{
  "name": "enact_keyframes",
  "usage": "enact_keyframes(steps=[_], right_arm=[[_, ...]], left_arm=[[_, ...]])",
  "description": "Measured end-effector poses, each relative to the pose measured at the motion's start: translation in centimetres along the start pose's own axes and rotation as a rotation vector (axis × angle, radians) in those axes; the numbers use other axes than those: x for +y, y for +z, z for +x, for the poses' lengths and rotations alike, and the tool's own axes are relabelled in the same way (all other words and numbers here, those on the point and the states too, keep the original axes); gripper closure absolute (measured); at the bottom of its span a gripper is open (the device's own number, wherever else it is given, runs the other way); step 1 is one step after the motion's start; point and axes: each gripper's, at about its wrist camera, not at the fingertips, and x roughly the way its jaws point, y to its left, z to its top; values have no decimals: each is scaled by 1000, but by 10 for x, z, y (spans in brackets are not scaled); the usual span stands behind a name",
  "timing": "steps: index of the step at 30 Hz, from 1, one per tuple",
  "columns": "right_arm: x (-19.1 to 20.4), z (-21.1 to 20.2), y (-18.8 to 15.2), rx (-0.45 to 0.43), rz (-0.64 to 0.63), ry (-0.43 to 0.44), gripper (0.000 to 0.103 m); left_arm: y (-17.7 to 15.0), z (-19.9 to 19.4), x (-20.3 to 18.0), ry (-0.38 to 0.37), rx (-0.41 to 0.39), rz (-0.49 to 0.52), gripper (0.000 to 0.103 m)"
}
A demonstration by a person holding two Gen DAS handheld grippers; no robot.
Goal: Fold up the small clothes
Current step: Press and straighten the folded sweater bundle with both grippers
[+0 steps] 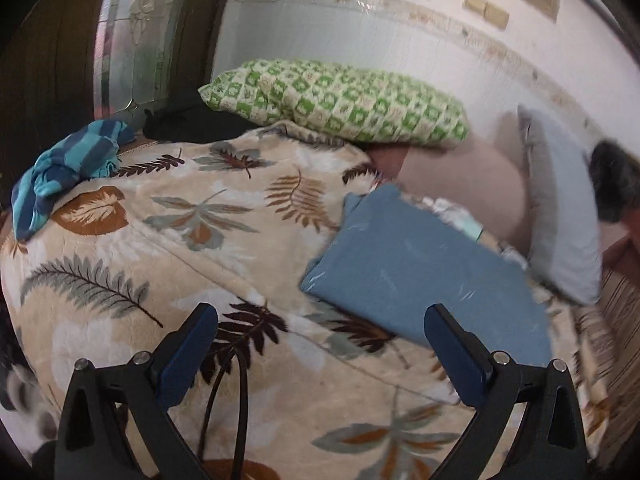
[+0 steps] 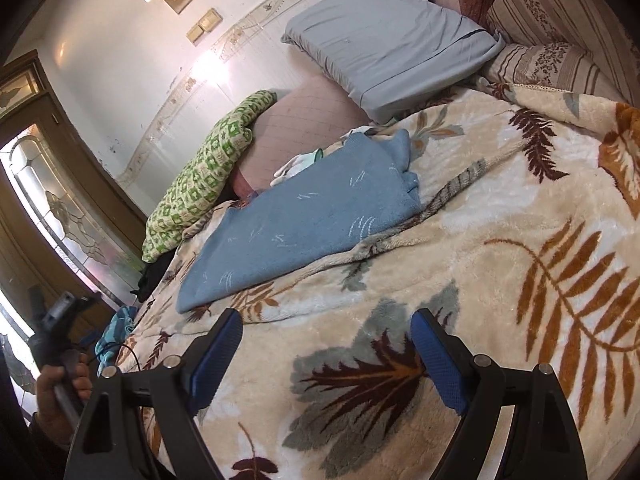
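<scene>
Left tool [image 1: 322,322] gapes empty over the leaf-print bed blanket [image 1: 168,264]; the folded blue garment [image 1: 416,272] lies just ahead to its right, long axis running from the near right towards the pillows (a striped teal cloth [image 1: 64,172] shows only here). Right tool [image 2: 326,330], equally wide and empty, sees that blue garment [image 2: 304,220] ahead-left, plus a hand [image 2: 60,388] gripping the other handle.

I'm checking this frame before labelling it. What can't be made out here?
- White and green cloth: mostly hidden behind the blue garment in both wrist views; its kind is unclear.
- Striped teal garment: bunched up, shape unreadable; tiny in the right wrist view.
- Dark object: blurred, cut off by the left wrist view's edge.
</scene>
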Motion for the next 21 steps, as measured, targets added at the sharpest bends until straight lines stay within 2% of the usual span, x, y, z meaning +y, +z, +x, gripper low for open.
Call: enact_keyframes(steps=[4,8,16,21], right_arm=[[2,6,0,10,-6,-19,15],[10,9,-2,28,-27,-29,15],[23,16,6,63,-12,8,15],[18,27,19,87,63,47,15]], left_arm=[[-5,17,-6,42,49,57,1],[-7,20,-8,32,65,73,1],[-2,35,-4,20,94,50,1],[3,44,-6,5,101,34,1]])
